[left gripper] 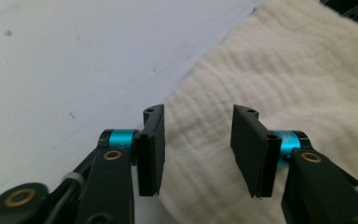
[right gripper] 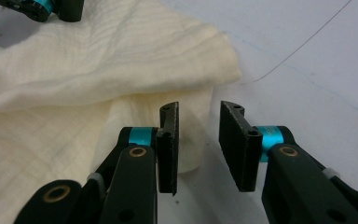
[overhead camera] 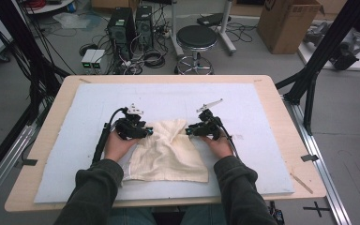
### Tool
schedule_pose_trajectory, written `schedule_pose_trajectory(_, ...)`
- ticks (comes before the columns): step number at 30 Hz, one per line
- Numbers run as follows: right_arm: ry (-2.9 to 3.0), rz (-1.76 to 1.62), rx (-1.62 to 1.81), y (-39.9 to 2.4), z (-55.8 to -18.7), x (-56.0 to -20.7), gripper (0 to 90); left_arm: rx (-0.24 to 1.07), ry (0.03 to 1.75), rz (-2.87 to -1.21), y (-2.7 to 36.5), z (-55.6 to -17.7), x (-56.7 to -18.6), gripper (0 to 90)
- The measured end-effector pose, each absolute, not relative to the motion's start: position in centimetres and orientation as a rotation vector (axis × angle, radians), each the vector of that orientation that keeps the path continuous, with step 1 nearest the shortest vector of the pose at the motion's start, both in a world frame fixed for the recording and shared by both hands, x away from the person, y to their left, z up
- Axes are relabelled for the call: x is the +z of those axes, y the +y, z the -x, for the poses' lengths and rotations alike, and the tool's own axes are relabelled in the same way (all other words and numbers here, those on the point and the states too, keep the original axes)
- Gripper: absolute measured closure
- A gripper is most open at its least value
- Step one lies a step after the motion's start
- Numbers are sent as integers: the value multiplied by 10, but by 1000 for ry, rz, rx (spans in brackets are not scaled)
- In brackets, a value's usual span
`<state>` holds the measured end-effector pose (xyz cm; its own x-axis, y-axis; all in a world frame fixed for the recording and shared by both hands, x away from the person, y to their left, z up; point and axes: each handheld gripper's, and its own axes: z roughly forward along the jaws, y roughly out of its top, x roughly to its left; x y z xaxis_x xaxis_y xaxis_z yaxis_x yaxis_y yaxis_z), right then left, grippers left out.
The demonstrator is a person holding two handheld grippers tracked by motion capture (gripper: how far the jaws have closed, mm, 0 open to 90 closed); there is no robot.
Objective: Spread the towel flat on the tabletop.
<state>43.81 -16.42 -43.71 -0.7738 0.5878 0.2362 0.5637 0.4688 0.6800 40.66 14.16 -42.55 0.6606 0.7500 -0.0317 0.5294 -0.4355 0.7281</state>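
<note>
Cream crinkled cloth (overhead camera: pixel 168 150) lies rumpled mid-bench (light, limp, likely to sag); both tongs, left (left gripper: pixel 198 149) and right (right gripper: pixel 198 144), stand spread over its far corners, pinching nothing yet.

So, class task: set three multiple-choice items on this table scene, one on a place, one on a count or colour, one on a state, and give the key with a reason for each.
1. Where does the cloth lie?
A. on the white mat
B. on the floor
C. on a stool

2. What colour is the cloth?
A. blue
B. cream
C. red

3. How do the jaws of the left gripper stand?
A. pressed shut on the cloth
B. apart, with cloth in the gap
C. shut with nothing between

Key:
1 A: the high view shows it spread on the mat, between the left gripper and the right gripper.
2 B: it looks cream in all three views.
3 B: the left gripper view shows a gap between the pads, with cloth behind it.
</note>
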Motion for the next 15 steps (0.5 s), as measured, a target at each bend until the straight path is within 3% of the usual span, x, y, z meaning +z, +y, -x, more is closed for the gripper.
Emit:
schedule_pose_trajectory(4,2665,-1047,1207,-161,-438,-439,720,382,972,-2188,139,-406,-429,652)
schedule_pose_trajectory(11,2668,-997,1179,-158,-434,-437,858,400,961,-2228,137,-404,-430,861)
schedule_pose_trajectory(15,2656,-1004,1166,-164,-433,-431,864,413,979,-2218,141,-404,-427,893)
